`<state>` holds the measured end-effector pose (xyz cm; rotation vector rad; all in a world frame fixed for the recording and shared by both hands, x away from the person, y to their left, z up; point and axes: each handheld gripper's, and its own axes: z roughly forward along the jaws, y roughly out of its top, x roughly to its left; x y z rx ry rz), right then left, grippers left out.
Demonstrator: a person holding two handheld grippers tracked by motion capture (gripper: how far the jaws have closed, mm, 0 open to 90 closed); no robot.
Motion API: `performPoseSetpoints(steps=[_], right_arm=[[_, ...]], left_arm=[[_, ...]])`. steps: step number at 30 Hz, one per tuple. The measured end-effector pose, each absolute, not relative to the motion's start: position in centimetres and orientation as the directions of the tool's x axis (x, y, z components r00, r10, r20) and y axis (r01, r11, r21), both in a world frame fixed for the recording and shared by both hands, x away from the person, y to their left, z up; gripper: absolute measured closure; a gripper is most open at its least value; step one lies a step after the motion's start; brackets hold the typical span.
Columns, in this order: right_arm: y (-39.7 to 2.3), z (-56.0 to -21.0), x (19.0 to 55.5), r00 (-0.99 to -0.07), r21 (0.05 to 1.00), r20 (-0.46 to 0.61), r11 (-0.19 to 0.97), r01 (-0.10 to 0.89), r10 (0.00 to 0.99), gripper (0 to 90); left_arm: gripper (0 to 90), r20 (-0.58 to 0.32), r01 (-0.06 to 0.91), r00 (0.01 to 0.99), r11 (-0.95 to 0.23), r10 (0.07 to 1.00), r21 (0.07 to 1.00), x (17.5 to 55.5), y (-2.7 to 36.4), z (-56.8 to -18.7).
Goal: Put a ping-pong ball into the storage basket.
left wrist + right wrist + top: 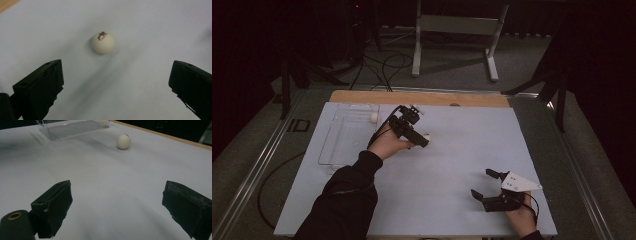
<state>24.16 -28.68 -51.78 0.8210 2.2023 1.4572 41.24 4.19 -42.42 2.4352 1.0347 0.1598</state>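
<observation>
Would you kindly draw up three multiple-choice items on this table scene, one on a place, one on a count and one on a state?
1. Where does the ball nearest the left gripper lie?
A. on the white sheet ahead of its jaws
B. inside the clear tray
C. clamped in the right gripper

2. How many white balls show in the high view?
A. one
B. two
C. four

3. How do the jaws of the right gripper stand?
A. shut on a ball
B. shut on nothing
C. wide apart with nothing between them

Answers:
1 A, the left gripper view shows it resting on the sheet beyond the open jaws.
2 B, one lies by the left gripper and another ball sits in the clear tray.
3 C, bare sheet shows between its jaws.
</observation>
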Motion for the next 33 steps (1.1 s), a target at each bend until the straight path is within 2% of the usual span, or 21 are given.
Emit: performPoseSetpoints(steps=[11,29,33], right_arm=[[-28.7,-51.8,24.2,-0.761,0.919,0.01,0.295,0.263,0.649,9.1],[-28.7,-51.8,24.2,-0.761,0.918,0.01,0.295,0.264,0.649,9.1],[-28.8,-51.8,24.2,-0.76,0.918,0.009,0.295,0.264,0.65,9.1]], left_arm=[[0.7,-0.122,0.668,0.7,-0.583,0.704,0.462,41.7,3.1,-43.6],[2.2,-0.135,0.71,0.652,-0.538,0.746,0.455,42.5,1.0,-45.5],[4.9,-0.134,0.718,0.639,-0.525,0.758,0.457,42.7,0.8,-45.9]])
